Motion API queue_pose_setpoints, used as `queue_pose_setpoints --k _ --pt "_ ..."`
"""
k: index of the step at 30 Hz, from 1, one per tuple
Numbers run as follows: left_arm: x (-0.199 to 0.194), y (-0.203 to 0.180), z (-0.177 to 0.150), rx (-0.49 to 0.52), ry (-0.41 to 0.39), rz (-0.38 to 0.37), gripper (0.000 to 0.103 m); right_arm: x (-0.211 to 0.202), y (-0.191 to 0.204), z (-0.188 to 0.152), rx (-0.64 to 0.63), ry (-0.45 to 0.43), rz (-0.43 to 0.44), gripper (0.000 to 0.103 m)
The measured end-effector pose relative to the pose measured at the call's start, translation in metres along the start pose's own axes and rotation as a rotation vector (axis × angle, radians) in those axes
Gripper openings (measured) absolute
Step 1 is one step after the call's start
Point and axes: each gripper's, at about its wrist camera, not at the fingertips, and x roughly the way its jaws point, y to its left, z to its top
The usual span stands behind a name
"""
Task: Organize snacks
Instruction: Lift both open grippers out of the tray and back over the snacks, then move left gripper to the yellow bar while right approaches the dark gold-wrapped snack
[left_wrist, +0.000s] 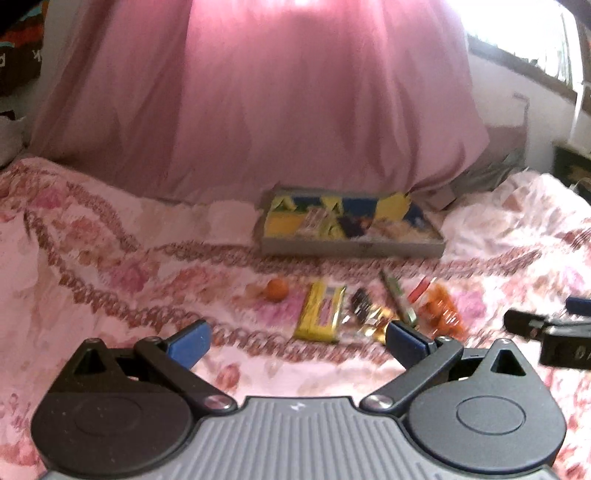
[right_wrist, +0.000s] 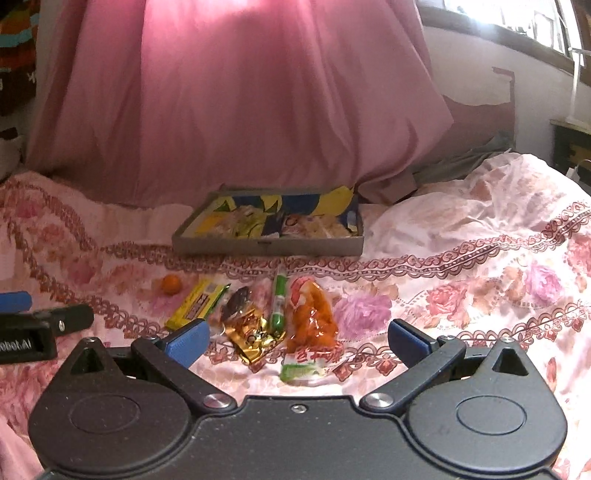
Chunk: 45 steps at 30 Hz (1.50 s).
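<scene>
- Left tongs (left_wrist: 297, 341) apart, empty, above the bed (left_wrist: 110, 266).
- Right tongs (right_wrist: 299, 341) apart, empty.
- Snacks lie in a row before the box (right_wrist: 266, 245): orange ball (right_wrist: 171, 284), yellow bar (right_wrist: 195, 304), gold packet (right_wrist: 251, 338), green stick (right_wrist: 279, 302), orange bag (right_wrist: 312, 317).

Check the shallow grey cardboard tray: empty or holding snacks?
Holding snacks: several packets lie inside the shallow grey cardboard tray, others on the bedspread.

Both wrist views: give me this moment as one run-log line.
left gripper: open, empty | right gripper: open, empty | loose snacks: on bedspread | tray: partly filled
</scene>
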Motion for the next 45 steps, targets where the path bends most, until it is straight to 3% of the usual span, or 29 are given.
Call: queue_pose_setpoints --k 4,11,20,26,38,45 --pt "0.005 0.009 -0.002 -0.047 0.056 0.040 0.103 0.002 0.007 0.002 0.001 0.016 -0.010 0.102" --pt "-0.001 0.025 0.000 -0.131 0.048 0.058 0.103 0.000 0.022 0.010 -0.003 0.044 -0.029 0.102" --pt "0.000 0.034 0.007 -0.149 0.062 0.138 0.103 -0.005 0.040 0.024 -0.022 0.032 -0.045 0.102" --pt "0.007 0.042 0.007 -0.180 0.089 0.147 0.103 0.005 0.040 0.020 -0.078 0.037 -0.046 0.102" --pt "0.030 0.049 0.004 -0.186 0.138 0.169 0.103 0.030 0.035 0.015 -0.126 0.062 -0.024 0.102" --pt "0.045 0.044 0.015 -0.138 0.127 0.183 0.103 0.043 0.042 0.026 -0.208 0.060 0.017 0.102"
